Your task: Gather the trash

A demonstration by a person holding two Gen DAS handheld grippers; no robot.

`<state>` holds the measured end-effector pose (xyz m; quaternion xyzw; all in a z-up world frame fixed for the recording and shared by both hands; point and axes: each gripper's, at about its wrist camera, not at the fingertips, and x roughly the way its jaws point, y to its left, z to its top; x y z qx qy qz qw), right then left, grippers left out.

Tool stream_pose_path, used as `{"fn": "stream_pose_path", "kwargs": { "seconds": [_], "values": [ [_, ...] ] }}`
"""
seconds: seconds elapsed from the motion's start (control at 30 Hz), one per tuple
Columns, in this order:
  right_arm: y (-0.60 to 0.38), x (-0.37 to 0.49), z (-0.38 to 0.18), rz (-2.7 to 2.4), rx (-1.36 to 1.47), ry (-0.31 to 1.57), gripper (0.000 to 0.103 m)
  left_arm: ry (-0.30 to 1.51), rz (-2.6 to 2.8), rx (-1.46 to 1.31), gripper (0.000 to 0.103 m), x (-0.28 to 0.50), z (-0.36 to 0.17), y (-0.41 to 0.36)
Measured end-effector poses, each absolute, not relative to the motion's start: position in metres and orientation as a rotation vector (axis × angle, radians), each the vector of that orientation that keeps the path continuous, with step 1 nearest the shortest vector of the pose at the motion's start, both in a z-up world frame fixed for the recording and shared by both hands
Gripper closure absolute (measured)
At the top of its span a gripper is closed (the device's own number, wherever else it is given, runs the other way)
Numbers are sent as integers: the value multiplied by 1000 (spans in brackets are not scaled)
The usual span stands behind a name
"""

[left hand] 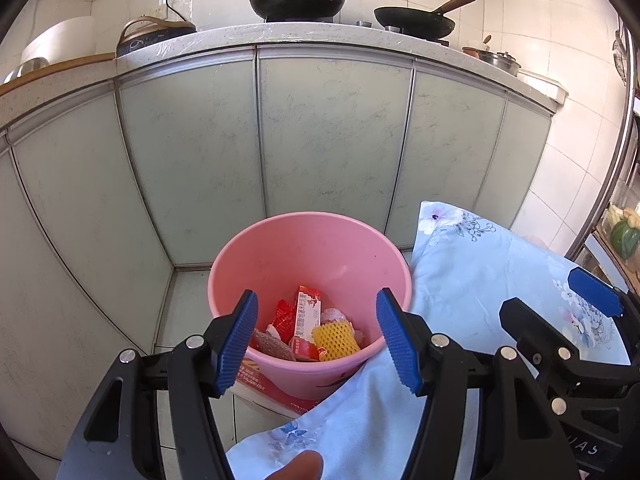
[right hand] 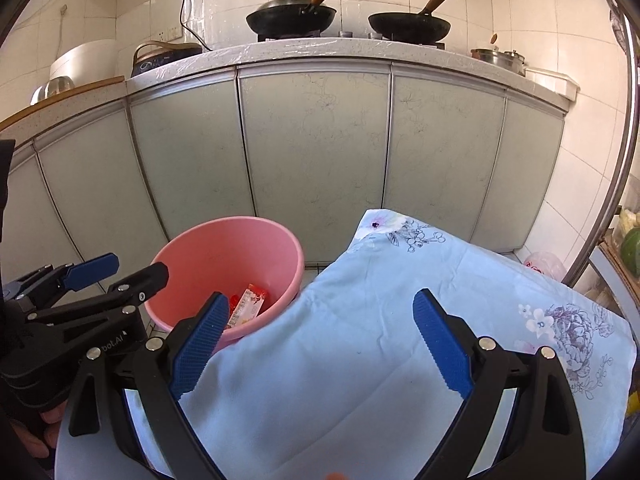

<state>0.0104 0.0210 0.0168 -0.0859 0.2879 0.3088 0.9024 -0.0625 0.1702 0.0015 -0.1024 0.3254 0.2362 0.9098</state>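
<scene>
A pink bucket [left hand: 312, 248] stands on the floor in front of the cabinets. Inside lie a red-and-white carton [left hand: 306, 316], a yellow foam net [left hand: 334, 338] and red wrappers. My left gripper [left hand: 316, 340] hovers over the bucket's near rim, open, with nothing between its fingers. To its right, my right gripper [left hand: 560, 306] hangs above a blue floral cloth [left hand: 480, 280]. In the right wrist view my right gripper [right hand: 320, 348] stands wide open and empty over the cloth [right hand: 360, 340]. The bucket [right hand: 240, 240] and the left gripper [right hand: 120, 276] sit to its left.
Pale green cabinet doors [left hand: 332, 136] close off the back, with a counter and two black woks [left hand: 298, 0] above. A red box [left hand: 272, 386] lies under the bucket. A pink plastic bag [right hand: 544, 264] sits on the floor at right, beside a metal shelf [right hand: 624, 160].
</scene>
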Motion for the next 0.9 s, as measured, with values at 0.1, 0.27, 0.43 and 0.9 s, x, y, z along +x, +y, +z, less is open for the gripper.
{"fn": "stream_pose_path", "kwargs": {
  "seconds": [0.1, 0.27, 0.43, 0.9],
  "values": [
    [19, 11, 16, 650, -158, 606, 9, 668, 490, -219, 44, -62, 2, 170],
    [14, 10, 17, 655, -124, 605, 9, 671, 493, -223, 46, -63, 1, 167],
    [10, 8, 18, 668, -98, 608, 9, 670, 505, -223, 47, -65, 3, 164],
    [4, -10, 25, 590, -175, 535, 9, 650, 510, -218, 47, -76, 11, 152]
  ]
}}
